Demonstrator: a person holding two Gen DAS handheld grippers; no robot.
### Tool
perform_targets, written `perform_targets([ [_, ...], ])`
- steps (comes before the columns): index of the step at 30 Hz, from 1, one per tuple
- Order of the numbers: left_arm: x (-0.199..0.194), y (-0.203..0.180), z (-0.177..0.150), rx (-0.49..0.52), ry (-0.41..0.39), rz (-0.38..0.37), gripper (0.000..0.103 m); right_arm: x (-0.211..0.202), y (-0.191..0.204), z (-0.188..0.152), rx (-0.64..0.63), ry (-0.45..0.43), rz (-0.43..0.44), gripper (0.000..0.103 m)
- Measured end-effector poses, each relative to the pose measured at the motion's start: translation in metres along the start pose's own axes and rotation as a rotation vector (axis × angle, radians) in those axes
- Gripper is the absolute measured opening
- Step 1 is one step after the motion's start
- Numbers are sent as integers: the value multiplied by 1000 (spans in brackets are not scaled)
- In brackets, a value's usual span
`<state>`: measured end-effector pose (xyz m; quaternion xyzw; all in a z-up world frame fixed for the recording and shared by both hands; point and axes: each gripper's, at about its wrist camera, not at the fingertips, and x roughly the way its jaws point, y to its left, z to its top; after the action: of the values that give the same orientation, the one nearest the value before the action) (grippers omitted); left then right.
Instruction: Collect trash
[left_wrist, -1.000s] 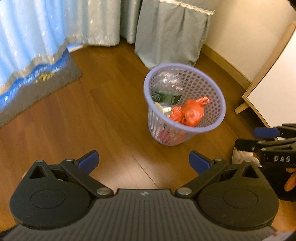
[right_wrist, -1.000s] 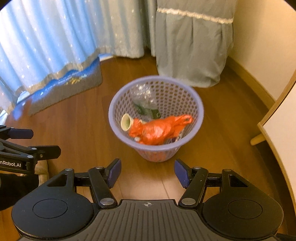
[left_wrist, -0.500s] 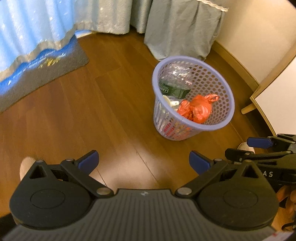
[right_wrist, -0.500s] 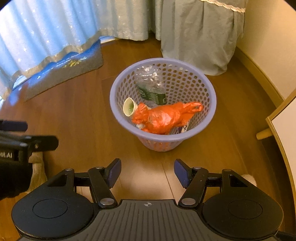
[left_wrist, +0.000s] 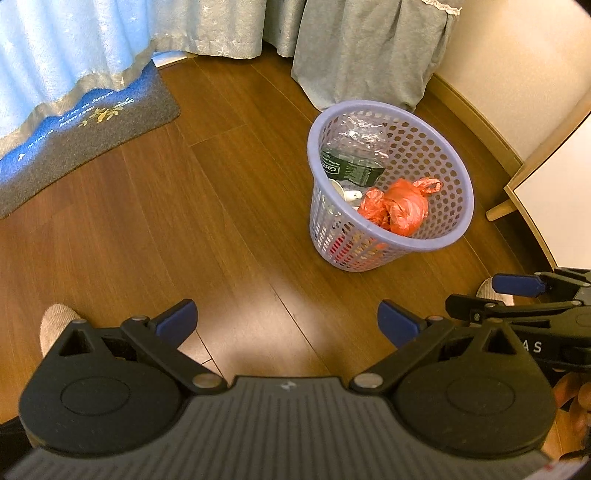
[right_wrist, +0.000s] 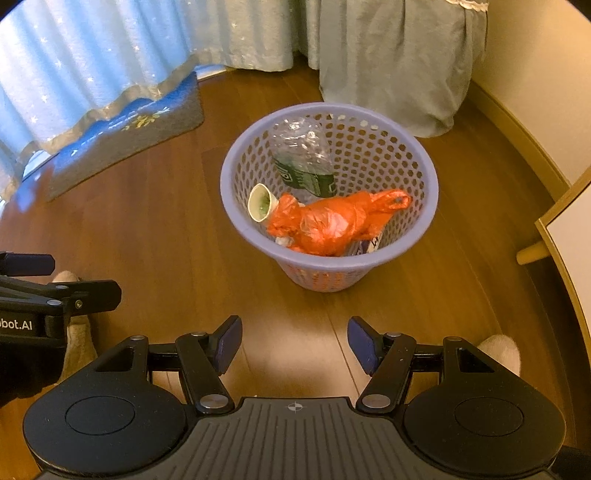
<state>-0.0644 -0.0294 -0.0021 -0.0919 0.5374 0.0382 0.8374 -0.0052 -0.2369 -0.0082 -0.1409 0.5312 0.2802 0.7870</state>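
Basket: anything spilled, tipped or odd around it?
Nothing stands out. The lavender basket stands upright on the wood floor, with the orange bag, crushed bottle and paper cup all inside.

Right gripper (right_wrist: 294, 343): jaws apart, empty. Ahead on wood floor (right_wrist: 155, 236): lavender perforated plastic basket (right_wrist: 417, 218) holding crumpled orange plastic bag (right_wrist: 328, 221), crushed clear bottle (right_wrist: 303, 155).

A grey-and-blue doormat (left_wrist: 85, 136) lies on the wooden floor (left_wrist: 155, 236) below pale blue curtains (right_wrist: 92, 55); a light wooden furniture leg (right_wrist: 532, 254) stands at right.
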Motion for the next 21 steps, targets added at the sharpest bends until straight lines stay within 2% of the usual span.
perform_targets([
  [7, 3, -2, -2, 4, 2, 18, 102, 2, -2, -2, 13, 0, -24, 61],
  [21, 11, -4, -8, -2, 24, 39, 102, 1, -3, 0, 30, -8, -19, 61],
])
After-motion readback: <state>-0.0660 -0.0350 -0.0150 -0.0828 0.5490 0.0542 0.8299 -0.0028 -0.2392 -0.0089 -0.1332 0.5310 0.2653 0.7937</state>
